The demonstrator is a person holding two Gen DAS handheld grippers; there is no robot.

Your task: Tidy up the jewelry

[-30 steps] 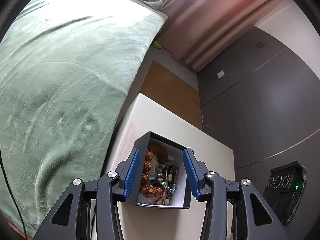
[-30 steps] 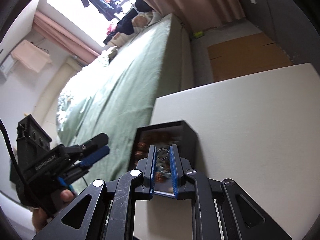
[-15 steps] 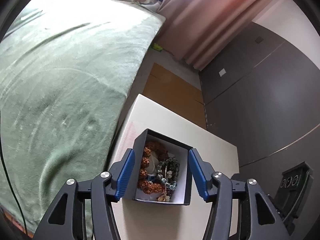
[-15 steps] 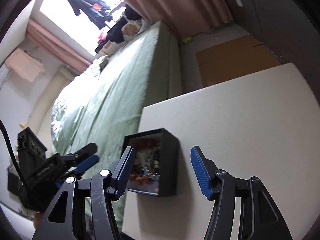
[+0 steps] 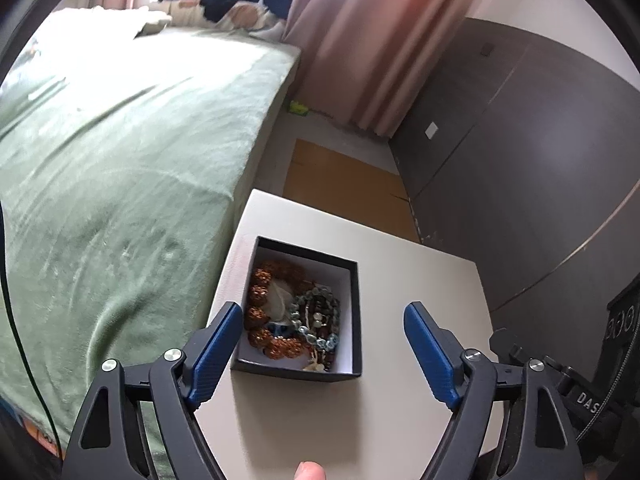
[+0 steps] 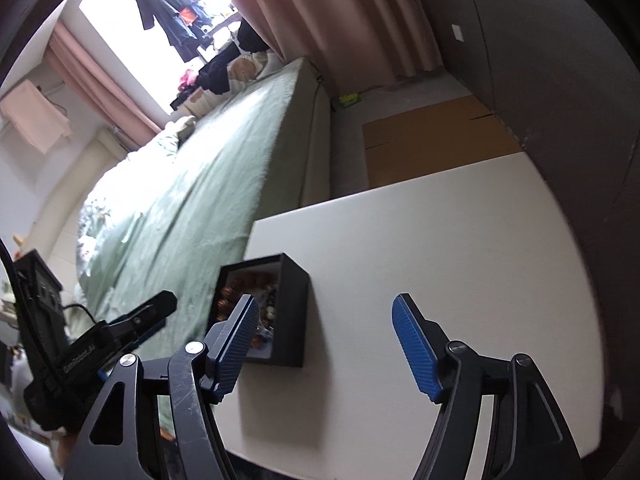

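Observation:
A black jewelry box with a white lining sits near the left edge of a white table. It holds a brown bead bracelet, a grey-green bead bracelet and small pieces. My left gripper is open and empty, its jaws spread wide above and behind the box. In the right wrist view the box lies left of centre. My right gripper is open and empty, to the right of the box. The left gripper shows at the left there.
A bed with a green blanket runs along the table's left side. Pink curtains and a dark wardrobe wall stand behind. A brown cardboard sheet lies on the floor past the table. A fingertip shows at the bottom edge.
My right gripper let go of a small ring over the box, opened wide and pulled back to the right. My left gripper opened wider and drew back from the box.

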